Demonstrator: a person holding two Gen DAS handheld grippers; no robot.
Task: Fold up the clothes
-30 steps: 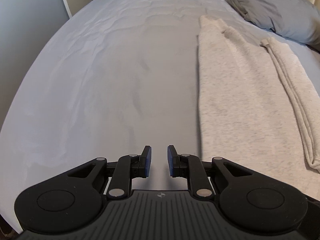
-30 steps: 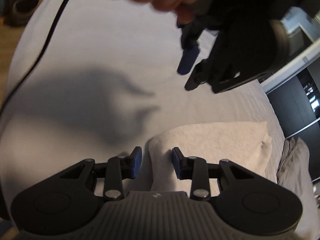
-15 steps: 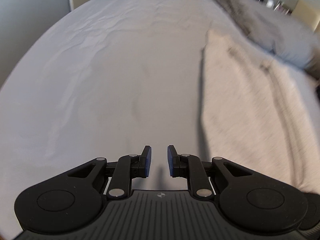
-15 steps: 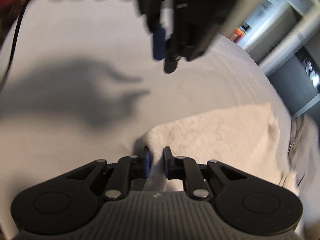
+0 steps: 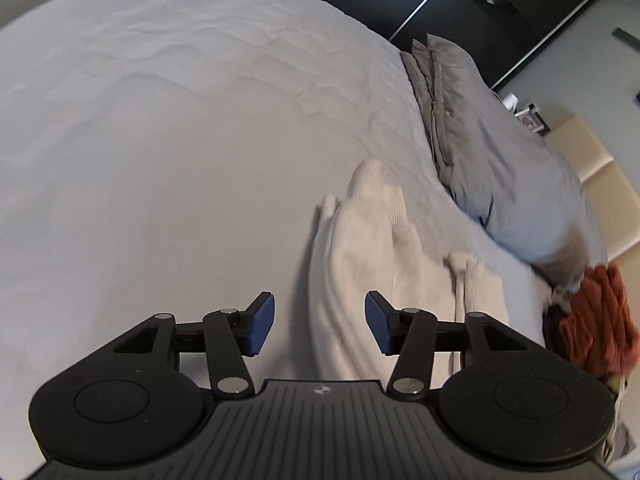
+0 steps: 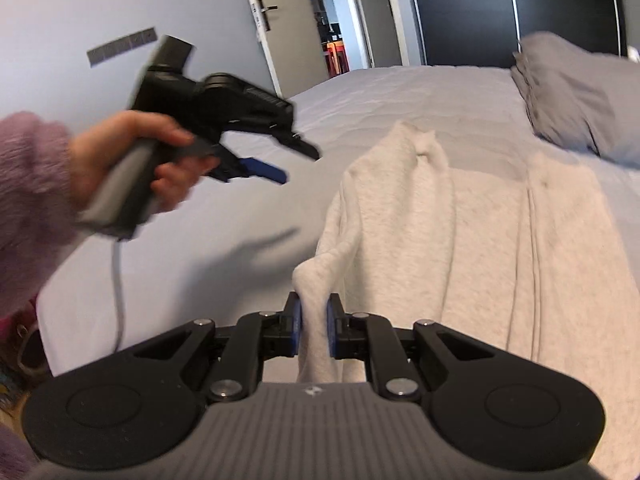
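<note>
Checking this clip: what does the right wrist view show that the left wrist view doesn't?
Only the right wrist view: the right tool shut on a corner of the cream garment, the person's hand holding the left tool above the bed, and a door.

Only the left wrist view: the left tool's open fingers from behind, and an orange cloth at the bed's edge.

Both: the garment, the grey bedsheet and the grey pillows.

Left gripper [image 5: 320,322] agape; right gripper [image 6: 313,330] clamped
</note>
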